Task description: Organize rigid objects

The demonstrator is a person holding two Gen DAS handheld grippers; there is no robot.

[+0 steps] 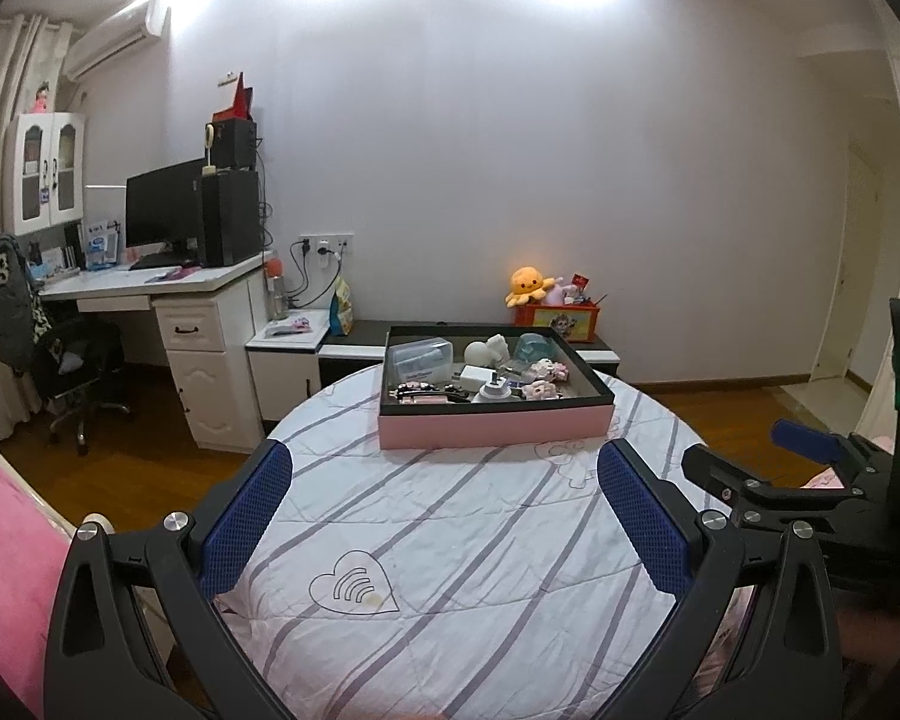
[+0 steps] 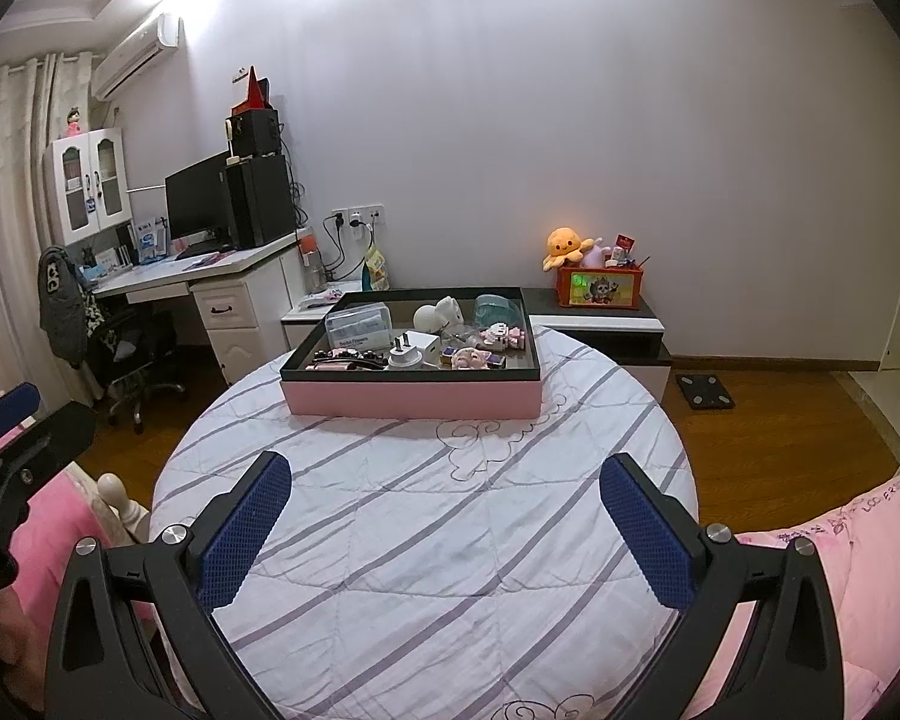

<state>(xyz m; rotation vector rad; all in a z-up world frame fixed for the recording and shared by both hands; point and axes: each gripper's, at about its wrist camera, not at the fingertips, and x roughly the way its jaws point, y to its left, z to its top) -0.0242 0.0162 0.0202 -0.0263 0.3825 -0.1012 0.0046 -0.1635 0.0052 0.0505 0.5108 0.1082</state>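
Item: left gripper [image 1: 444,516]. I see its jaws spread wide, nothing between the blue pads; only the striped bedcover [image 1: 450,540] lies beneath and ahead of it.

Item: right gripper [image 2: 444,522]. Likewise spread wide and empty. In the left wrist view it sits just off to the right of the left tool, level with it.

Item: pink tray [image 2: 411,399], dark-lined, resting on the bedcover straight ahead of both tools, well beyond the fingertips and slightly left of centre for the right one.

Contents, as I read them from the right wrist view:
- clear plastic box [image 2: 357,324], far-left corner of the tray;
- white plug adapter [image 2: 405,354], near the front wall, roughly centred;
- hair clips [image 2: 345,357], front-left;
- pink pig figure [image 2: 471,357], front, right of the adapter;
- white figurine [image 2: 441,315] and teal container [image 2: 492,307], along the far side.
Smaller pieces among them are too small for me to name.

Step in hand, my judgement: the small objects all lie in the tray, none on the cover, and both tools are held back empty. That fits either objects gathered and the tools drawn off, or a jumbled tray awaiting sorting. I cannot settle which.

Next move: any reach would mean going forward over the near tray wall and descending between closely packed pieces.
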